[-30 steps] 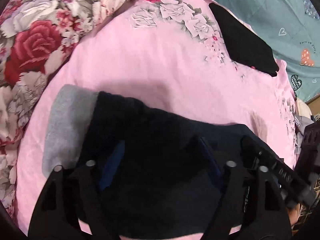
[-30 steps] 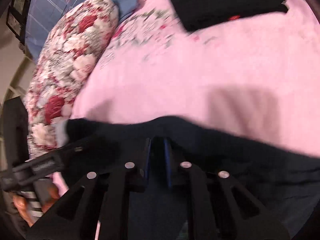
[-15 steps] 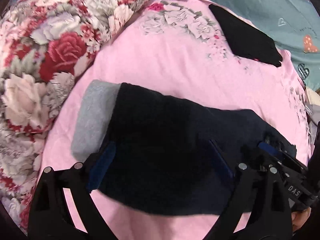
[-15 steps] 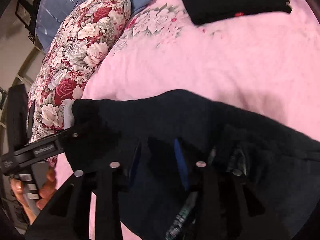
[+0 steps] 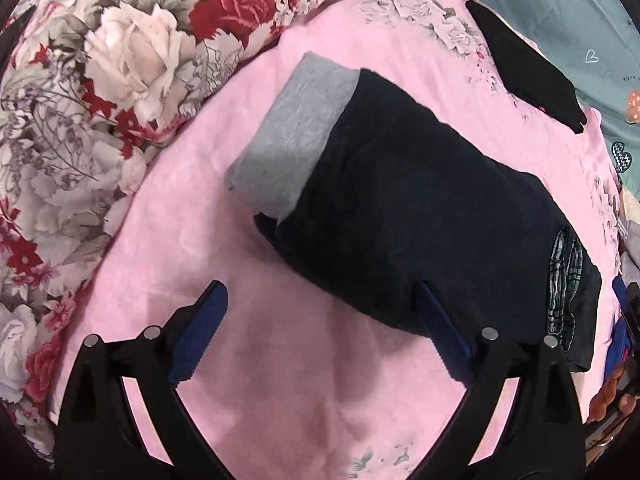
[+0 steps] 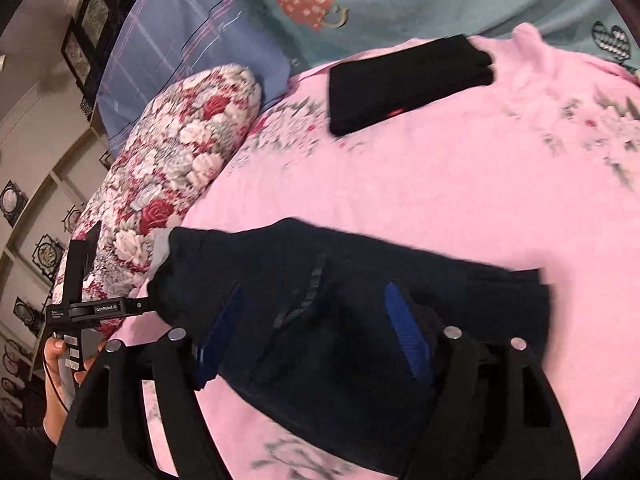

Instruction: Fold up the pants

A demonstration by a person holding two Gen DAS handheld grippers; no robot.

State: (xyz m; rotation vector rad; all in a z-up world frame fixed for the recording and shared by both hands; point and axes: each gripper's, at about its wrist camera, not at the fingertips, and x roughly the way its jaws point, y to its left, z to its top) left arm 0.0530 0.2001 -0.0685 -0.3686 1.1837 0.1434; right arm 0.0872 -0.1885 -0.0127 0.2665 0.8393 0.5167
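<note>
With both the left gripper (image 5: 320,324) and right gripper (image 6: 316,320) spread wide and empty above the folded dark pants (image 5: 420,216) on the pink bedspread (image 5: 280,380), a low finger could snag and undo the fold.

There are 2 folded dark garments: the pants (image 5: 420,216) and 1 black piece (image 5: 524,68). 1 floral pillow (image 5: 100,80) and 2 grippers (image 5: 320,320) (image 6: 316,316) show.
</note>
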